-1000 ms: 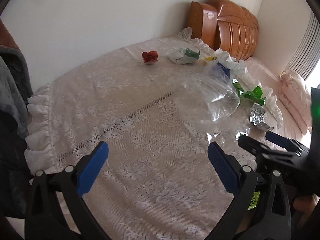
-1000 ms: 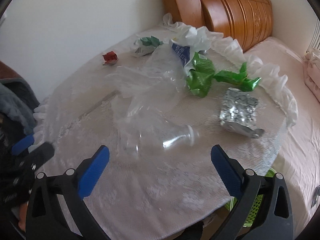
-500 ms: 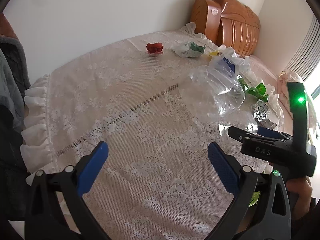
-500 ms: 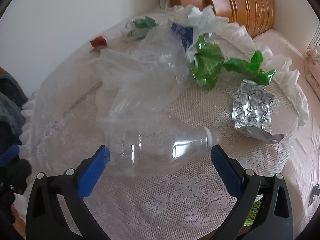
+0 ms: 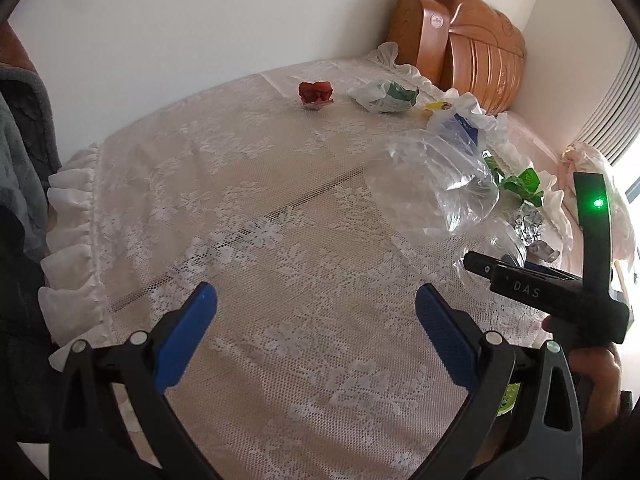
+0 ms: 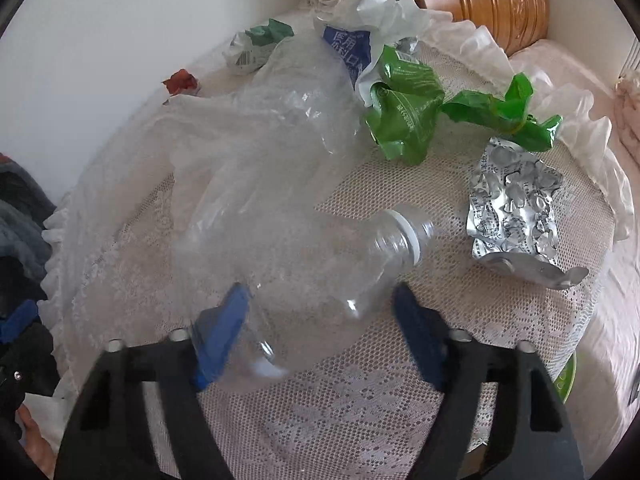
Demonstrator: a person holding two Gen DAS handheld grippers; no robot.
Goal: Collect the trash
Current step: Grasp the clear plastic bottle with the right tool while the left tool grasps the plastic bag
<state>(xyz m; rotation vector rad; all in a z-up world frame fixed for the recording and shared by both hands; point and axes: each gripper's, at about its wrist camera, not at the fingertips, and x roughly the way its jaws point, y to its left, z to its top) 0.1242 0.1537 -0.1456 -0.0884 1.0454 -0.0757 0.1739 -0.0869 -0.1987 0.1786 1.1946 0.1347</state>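
Observation:
A clear plastic bottle (image 6: 312,264) lies on its side on the lace-covered table (image 6: 360,400), its neck pointing right. My right gripper (image 6: 320,324) is open with its blue pads on either side of the bottle's body. A clear plastic bag (image 6: 272,120) lies behind the bottle. Green wrappers (image 6: 404,120), a crumpled foil pack (image 6: 516,208), a white-and-blue bag (image 6: 360,44) and a red scrap (image 6: 182,82) lie further back. My left gripper (image 5: 316,320) is open and empty over bare tablecloth (image 5: 240,220). The right gripper (image 5: 520,284) shows at the right of the left wrist view.
A wooden headboard (image 5: 472,56) and a pink bed (image 6: 600,92) stand behind and right of the table. A white wall (image 5: 200,32) runs along the back. Grey clothing (image 5: 20,140) hangs at the left. A green basket (image 6: 566,376) shows below the table's right edge.
My right gripper has moved forward and down, so its open pads now flank the bottle and stand closer together. My left gripper has shifted only slightly.

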